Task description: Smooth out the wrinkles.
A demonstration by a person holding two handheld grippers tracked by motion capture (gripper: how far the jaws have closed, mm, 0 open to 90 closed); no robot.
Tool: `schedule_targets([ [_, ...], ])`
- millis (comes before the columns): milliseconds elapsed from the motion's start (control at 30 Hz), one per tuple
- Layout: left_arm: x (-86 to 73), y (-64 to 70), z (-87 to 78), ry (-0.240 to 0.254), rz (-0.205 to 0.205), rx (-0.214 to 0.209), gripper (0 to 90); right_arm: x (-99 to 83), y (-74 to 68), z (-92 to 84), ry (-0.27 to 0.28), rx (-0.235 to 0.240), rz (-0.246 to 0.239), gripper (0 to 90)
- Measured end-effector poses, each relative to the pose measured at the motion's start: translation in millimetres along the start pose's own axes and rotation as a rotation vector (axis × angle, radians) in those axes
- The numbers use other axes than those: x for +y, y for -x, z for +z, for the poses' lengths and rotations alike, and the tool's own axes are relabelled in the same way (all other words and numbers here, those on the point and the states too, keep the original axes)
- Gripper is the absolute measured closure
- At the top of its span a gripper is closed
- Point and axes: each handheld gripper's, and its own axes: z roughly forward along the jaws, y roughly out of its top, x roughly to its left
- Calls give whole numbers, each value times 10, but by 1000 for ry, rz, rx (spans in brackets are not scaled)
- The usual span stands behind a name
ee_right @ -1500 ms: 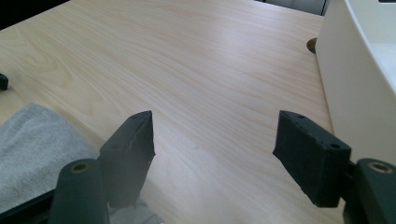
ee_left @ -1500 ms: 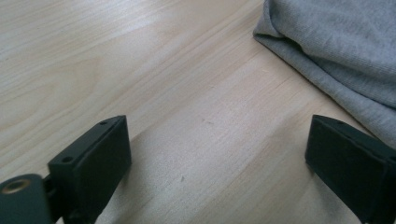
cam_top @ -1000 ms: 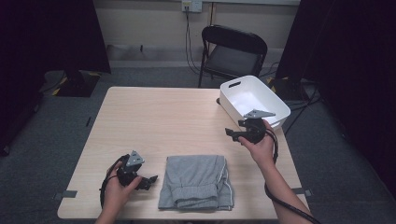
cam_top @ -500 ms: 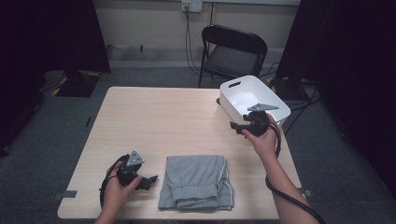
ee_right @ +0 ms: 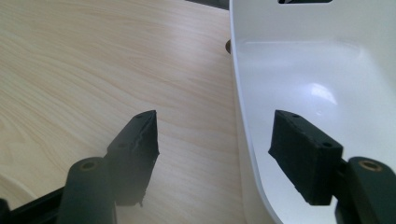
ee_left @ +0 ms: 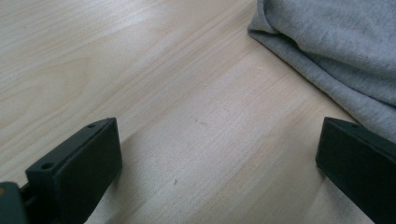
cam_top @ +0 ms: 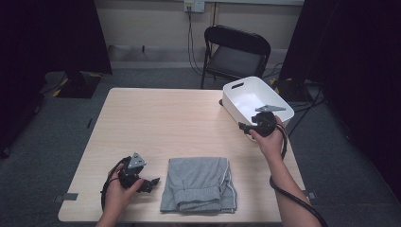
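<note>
A white plastic bin (cam_top: 235,109) stands empty at the table's far right. My right gripper (cam_top: 246,127) sits at its near rim, and its jaws have just been closing a little. In the right gripper view the right gripper (ee_right: 215,149) straddles the wall of the bin (ee_right: 303,70), one jaw outside and one inside. Neither pad touches the wall, so it is open. A folded grey garment (cam_top: 198,184) lies at the front middle. Left of it, my left gripper (cam_top: 153,183) rests open on the wood. In the left gripper view the left gripper (ee_left: 217,163) is wide open, with the garment (ee_left: 336,42) just beyond its right jaw.
The light wooden table (cam_top: 165,123) has bare room across its left and middle. A black folding chair (cam_top: 236,52) stands behind the far edge near the bin. Cables trail from both grippers.
My right gripper has moved a little away from me and to the right, onto the bin's rim. The left gripper and the garment have not moved.
</note>
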Motion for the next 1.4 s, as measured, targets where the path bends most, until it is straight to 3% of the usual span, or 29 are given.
schedule_targets([
  [567,-1,2,0,1,-1,1,0,-24,57,131,-18,-23,11,435],
  [767,-1,1,-2,1,3,5,0,-68,54,150,-20,-17,20,572],
  [1033,-1,2,-1,1,0,4,0,-97,70,141,-13,-32,20,677],
  [1167,-1,2,-1,1,0,4,0,-130,98,134,-11,-37,36,790],
  [1400,-1,2,-1,1,0,4,0,-143,76,143,-12,-37,16,838],
])
